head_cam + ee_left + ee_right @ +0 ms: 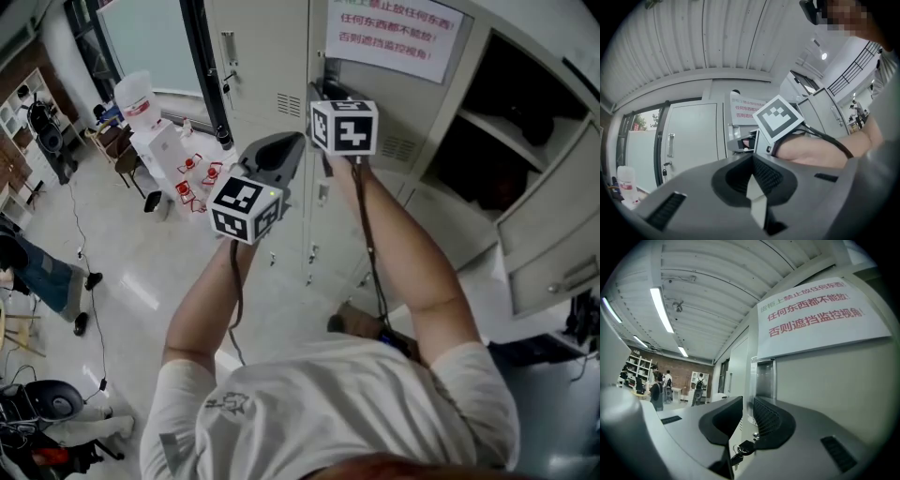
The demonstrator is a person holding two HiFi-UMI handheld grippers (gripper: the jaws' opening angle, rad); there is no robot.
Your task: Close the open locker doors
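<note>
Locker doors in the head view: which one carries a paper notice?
The middle door, whose left edge the right tongs grip. Its white sheet has green and red print; the left door shows only a handle and a vent.

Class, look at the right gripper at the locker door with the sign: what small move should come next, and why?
Probably swing the right gripper to press the signed door home. Its jaws seem closed on that door's edge, above the hanging keys, and the door looks slightly ajar.
</note>
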